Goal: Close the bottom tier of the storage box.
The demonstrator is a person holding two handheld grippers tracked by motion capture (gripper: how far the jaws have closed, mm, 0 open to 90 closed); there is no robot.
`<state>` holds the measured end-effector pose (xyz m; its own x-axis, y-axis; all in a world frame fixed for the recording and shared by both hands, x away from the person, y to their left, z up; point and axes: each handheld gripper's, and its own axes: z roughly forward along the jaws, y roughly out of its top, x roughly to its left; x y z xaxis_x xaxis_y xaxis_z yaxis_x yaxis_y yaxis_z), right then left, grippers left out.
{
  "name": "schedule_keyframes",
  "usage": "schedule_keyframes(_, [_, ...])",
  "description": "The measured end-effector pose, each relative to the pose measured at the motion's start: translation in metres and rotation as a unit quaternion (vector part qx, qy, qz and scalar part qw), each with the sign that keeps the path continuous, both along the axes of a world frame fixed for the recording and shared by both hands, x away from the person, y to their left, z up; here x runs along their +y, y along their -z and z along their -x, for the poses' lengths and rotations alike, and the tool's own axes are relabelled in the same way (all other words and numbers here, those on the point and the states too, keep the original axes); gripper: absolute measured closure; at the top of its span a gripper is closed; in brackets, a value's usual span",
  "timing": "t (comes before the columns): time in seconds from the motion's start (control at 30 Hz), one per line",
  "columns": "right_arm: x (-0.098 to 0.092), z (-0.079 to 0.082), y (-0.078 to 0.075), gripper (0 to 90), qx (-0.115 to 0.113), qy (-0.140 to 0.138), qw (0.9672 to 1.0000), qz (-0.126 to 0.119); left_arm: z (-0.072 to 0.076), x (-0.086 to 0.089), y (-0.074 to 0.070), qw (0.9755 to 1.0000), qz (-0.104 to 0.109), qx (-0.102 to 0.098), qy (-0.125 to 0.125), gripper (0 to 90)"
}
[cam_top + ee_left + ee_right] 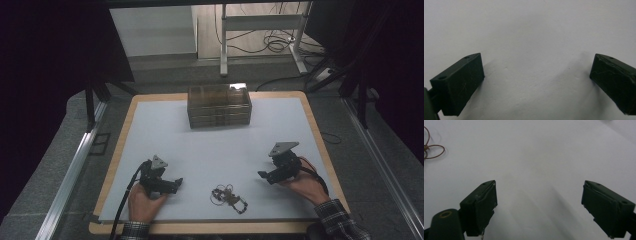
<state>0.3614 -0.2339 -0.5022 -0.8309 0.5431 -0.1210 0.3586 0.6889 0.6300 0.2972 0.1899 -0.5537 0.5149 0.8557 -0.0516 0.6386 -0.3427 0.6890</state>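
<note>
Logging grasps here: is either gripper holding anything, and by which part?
Nothing is held. The left gripper and right gripper both stand open over bare table.

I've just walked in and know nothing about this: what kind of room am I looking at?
Probably a lab recording station, not a home: a white-topped table ringed by dark curtains, a person's hands holding the left gripper and right gripper, and loose cables on the floor beyond.

The tangle of wire and small parts [229,197] at six o'clock on the table is too small to identify; in the right gripper view its thin loops [431,150] are cut off at nine o'clock. The contents of the clear stacked boxes [219,105] at twelve o'clock cannot be made out.
</note>
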Motion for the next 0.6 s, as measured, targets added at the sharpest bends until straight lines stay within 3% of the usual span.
schedule_keyframes(0.43, [0.016, -0.004, 0.000, 21.6, -0.040, -0.014, 0.9984, 0.037, 0.000, 0.000, 0.000, 1.0000, 0.000, 0.000, 0.000, 0.0])
schedule_keyframes(0.6, [0.020, -0.005, 0.001, 23.1, -0.044, -0.020, 0.9980, 0.041, 0.000, 0.000, 0.000, 1.0000, 0.000, 0.000, 0.000, 0.0])
